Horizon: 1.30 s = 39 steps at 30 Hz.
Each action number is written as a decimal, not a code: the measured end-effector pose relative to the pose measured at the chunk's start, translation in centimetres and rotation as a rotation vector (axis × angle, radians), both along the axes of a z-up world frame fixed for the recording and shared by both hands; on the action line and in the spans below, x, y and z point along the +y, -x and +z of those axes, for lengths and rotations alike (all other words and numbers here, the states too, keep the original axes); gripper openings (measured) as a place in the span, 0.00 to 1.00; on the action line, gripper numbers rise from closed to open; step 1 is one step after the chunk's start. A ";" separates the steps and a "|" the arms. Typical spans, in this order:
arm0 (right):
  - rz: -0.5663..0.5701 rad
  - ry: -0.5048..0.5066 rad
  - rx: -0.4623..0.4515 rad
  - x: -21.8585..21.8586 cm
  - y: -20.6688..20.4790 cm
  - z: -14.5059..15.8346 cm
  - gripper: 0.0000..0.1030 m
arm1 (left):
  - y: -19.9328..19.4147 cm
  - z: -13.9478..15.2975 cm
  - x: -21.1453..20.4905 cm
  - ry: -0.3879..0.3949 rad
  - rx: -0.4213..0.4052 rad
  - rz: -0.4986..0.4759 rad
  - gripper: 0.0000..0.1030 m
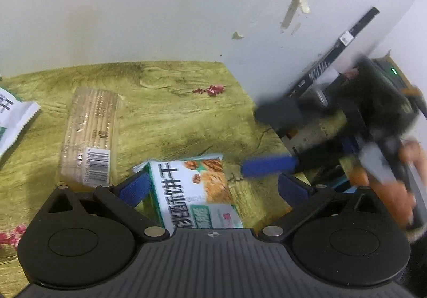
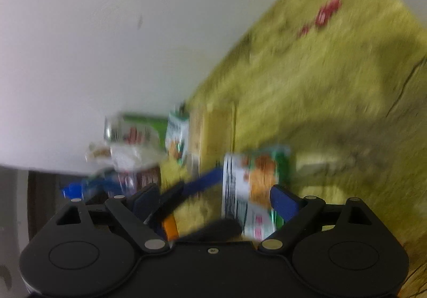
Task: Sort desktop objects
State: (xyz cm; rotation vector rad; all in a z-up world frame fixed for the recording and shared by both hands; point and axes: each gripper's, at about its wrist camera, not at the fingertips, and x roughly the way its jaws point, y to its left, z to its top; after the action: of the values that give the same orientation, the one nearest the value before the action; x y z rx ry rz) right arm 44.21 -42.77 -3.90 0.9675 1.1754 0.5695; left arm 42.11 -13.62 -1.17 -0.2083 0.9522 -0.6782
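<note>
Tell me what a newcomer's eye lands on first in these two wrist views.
First, the green-and-white biscuit packet lying on the yellow-green patterned tabletop, between the open fingers of the left gripper. Next, the right gripper, blurred and also open, reaching in from the right edge of the left wrist view toward the same packet. To the left lies a clear pack of wooden sticks, with a barcode label.

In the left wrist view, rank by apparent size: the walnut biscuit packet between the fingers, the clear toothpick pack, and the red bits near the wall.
1. walnut biscuit packet, though it sits nearest the camera
2. clear toothpick pack, close enough that true order is unsure
3. red bits, plainly smallest
</note>
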 end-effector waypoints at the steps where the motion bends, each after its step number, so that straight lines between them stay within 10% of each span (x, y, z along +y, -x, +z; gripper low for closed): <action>1: -0.019 0.004 -0.012 -0.3 -0.4 0.3 0.88 | 0.1 0.4 -0.1 -0.002 -0.003 -0.015 1.00; 18: 0.063 0.117 -0.059 5.1 -7.1 -0.5 0.88 | 1.2 -0.6 0.0 0.091 0.258 -0.263 1.00; 39: 0.061 0.058 0.037 1.3 -1.0 -1.8 0.89 | -0.5 -1.3 -0.9 0.004 0.142 -0.022 1.00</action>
State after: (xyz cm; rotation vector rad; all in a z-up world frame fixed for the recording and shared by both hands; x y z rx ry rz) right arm 45.20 -41.50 -5.71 0.8983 1.2518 0.5653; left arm 42.59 -14.56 -2.47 -0.2525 1.0909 -0.6919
